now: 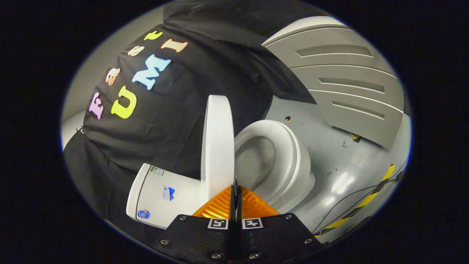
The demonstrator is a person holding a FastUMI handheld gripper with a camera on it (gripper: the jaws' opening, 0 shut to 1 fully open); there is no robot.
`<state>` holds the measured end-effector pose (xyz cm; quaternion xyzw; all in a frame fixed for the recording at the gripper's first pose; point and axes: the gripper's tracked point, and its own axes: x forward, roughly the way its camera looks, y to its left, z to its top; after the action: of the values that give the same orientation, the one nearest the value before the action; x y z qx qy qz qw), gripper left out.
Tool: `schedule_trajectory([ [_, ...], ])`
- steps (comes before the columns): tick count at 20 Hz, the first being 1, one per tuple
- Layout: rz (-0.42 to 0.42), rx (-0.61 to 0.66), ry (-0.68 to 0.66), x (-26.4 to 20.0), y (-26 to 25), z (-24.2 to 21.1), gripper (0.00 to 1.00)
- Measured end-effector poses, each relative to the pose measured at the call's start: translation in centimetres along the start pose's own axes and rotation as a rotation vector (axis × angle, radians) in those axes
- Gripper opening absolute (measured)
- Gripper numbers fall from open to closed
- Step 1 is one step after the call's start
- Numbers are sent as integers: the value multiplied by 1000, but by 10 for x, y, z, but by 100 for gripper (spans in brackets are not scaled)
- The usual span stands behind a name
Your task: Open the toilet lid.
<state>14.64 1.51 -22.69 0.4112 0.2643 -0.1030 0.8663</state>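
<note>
The white toilet lid (218, 146) stands raised, seen edge-on, between the tank (161, 196) and the open seat and bowl (273, 161). My gripper (235, 187) is shut, its orange fingers (218, 205) pressed together with nothing between them. The fingertips sit just in front of the lid's lower edge, near the hinge. Whether they touch the lid I cannot tell.
The white tank with blue stickers lies beside the left finger. A grey glossy floor (337, 161) stretches beyond the bowl, with black cables (351, 201) and yellow-black tape (373, 194) on it. A grey ribbed panel (348, 84) stands further off.
</note>
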Motion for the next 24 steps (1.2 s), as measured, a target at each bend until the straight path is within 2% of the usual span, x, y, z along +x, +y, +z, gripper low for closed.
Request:
schedule_trajectory([
  [16, -51, -240, -157, -21, 83, -6, 0],
  [24, -50, -444, -216, -33, 139, -21, 0],
])
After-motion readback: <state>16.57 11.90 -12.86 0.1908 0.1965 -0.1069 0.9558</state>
